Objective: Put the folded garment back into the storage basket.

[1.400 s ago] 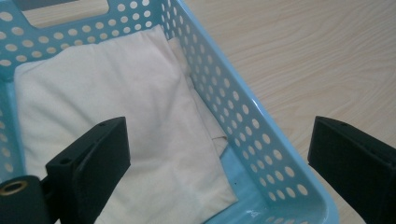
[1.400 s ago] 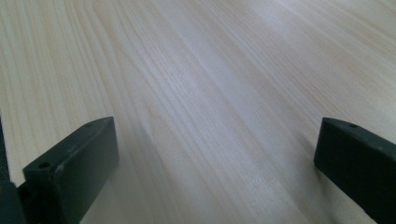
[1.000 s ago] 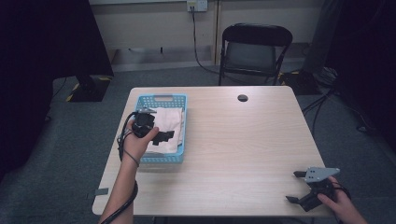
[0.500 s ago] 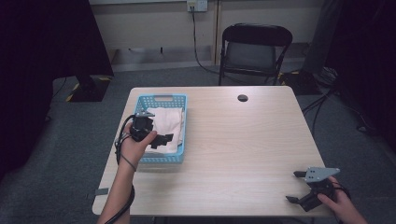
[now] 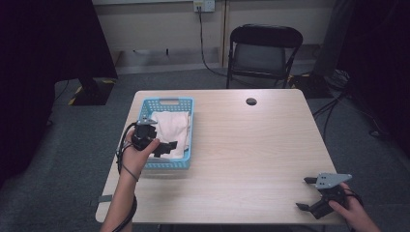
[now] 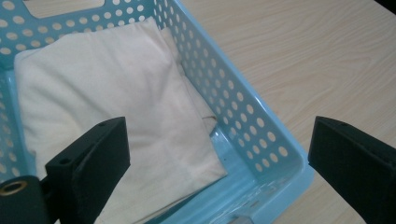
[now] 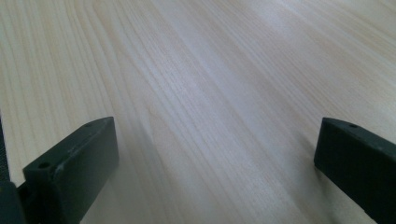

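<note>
High view: the whole table [image 5: 251,159] shows, with a blue basket [image 5: 167,102] at its left part, a folded cream cloth [image 5: 170,128] inside it, and a small dark round thing [image 5: 251,101] near the far edge.
Left gripper view: close on the basket's near corner; the dotted wall [image 6: 243,126] runs between the two jaws, which the high view is too small to show.
Right gripper view: bare wood grain of the table between the jaws, nothing else.
Left gripper [image 5: 167,147]: jaws spread wide, holding nothing. It hangs over the basket's near end. One jaw sits above the cloth [image 6: 116,102], the other outside the basket wall over the table [image 6: 299,56]. Whether a jaw touches the cloth cannot be told.
Right gripper [image 5: 305,193]: jaws spread wide, empty, over the table's near right corner, well apart from the basket.
Cloth: lies flat in the basket, filling most of its floor; a strip of blue floor shows at the near corner by the wall.
Edges: the basket stands close to the table's left edge; the right gripper is just inside the near edge.
Open room: the table's middle and right side lie bare between the two grippers.
Beyond the table: a dark folding chair [image 5: 265,50] stands on grey floor behind the far edge.
</note>
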`<state>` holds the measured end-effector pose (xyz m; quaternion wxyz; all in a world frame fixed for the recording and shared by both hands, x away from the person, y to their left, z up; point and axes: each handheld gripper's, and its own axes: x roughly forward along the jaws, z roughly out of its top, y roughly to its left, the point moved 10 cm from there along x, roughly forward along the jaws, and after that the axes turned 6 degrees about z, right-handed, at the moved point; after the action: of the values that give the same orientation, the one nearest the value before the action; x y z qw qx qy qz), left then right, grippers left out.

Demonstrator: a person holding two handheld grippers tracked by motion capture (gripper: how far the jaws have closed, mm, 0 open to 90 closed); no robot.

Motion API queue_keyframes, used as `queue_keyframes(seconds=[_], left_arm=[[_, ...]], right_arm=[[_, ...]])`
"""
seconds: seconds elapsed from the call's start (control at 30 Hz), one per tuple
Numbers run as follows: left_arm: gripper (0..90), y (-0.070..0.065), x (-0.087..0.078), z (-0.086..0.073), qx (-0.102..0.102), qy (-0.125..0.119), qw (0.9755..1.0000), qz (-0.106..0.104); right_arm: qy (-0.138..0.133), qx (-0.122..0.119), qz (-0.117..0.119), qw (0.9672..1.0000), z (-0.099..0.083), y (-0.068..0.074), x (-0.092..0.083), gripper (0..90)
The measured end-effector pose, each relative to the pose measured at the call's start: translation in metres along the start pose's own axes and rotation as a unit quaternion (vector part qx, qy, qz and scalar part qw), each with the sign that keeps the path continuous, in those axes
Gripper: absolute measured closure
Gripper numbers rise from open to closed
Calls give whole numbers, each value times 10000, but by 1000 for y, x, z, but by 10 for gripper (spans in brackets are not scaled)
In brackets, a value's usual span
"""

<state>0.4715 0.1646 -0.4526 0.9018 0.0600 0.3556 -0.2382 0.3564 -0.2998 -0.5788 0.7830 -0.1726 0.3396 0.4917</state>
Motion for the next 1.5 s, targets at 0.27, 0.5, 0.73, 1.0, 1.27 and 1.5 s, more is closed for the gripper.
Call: queue_keyframes(seconds=[0.27, 0.5, 0.73, 1.0, 1.27, 1.5], left_arm=[[47, -3, -1, -3, 39, -33, 10000, 2], [48, -5, -3, -6, 68, -72, 9999, -19], [48, -4, -7, -11, 84, -107, 9999, 1], [48, 0, -11, -15, 119, -156, 9998, 106], [48, 3, -15, -23, 104, -180, 9997, 142], [47, 1, -16, -27, 172, -182, 9996, 149]], right_arm=[[-1, 0, -1, 10000, 0, 0, 0, 0], [0, 1, -1, 10000, 0, 0, 0, 0], [-1, -2, 0, 10000, 0, 0, 0, 0], [0, 0, 0, 10000, 0, 0, 0, 0], [0, 1, 0, 10000, 0, 0, 0, 0], [0, 0, 0, 10000, 0, 0, 0, 0]])
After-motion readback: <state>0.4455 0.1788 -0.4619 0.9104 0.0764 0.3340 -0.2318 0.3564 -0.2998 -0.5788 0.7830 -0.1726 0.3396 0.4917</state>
